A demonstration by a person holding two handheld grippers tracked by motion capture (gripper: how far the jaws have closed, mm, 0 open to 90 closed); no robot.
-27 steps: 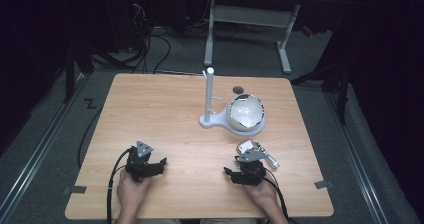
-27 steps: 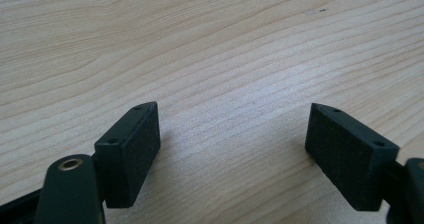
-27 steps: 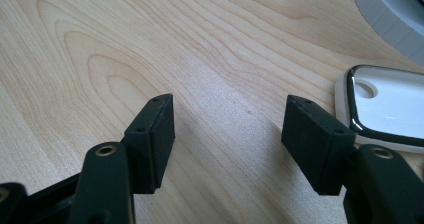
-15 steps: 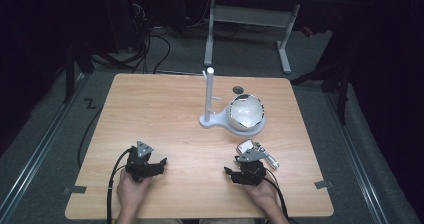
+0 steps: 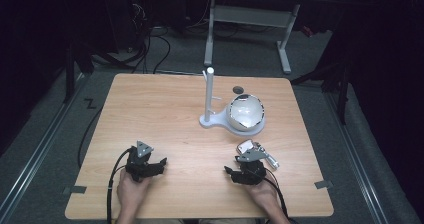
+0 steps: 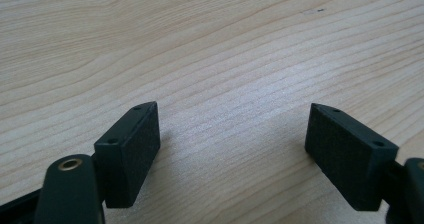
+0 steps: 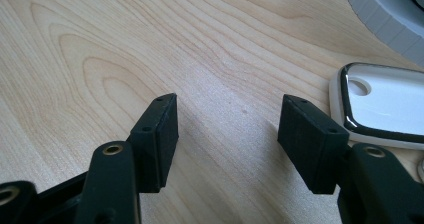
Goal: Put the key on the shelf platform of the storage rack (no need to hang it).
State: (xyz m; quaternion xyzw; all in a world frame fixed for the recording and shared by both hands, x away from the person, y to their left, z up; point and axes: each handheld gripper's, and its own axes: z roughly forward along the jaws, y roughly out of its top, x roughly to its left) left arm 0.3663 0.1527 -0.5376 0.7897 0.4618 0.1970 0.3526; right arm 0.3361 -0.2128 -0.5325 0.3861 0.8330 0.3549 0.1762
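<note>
right gripper [image 7: 227, 116]: jaws stood well apart with only bare wood between them, nothing held. left gripper [image 6: 232, 134]: jaws spread wider, also with nothing in them, over plain table [image 6: 210, 44] grain.

both grippers rested low on the near part of the table, one in each hand, left hand [image 5: 131, 191] and right hand [image 5: 262, 194] coming in from the near edge. they looked parked level with each other, probably a ready stance ahead of a reach, since neither touched anything.

nearest thing to the right gripper was a small shiny metal piece [image 5: 254, 149], lying flat on the table just beyond and slightly to the right of the jaws. in the right gripper view its white-and-chrome rounded end [image 7: 382, 106] sat just beside the right-hand jaw, apart from it. exact kind of object: could not tell, possibly a key fob or clip.

its long axis ran slantwise, from the rounded end nearest the table's middle to a narrower end pointing toward the table's right near corner.

farther back stood a white stand [image 5: 210, 96], an upright post on a flat base, with a mirrored ball [image 5: 246, 111] resting on the base. a small dark disc [image 5: 238, 89] lay behind it.

judgement: lying flat, the piece would need a low, side-on pinch across its short width.
</note>
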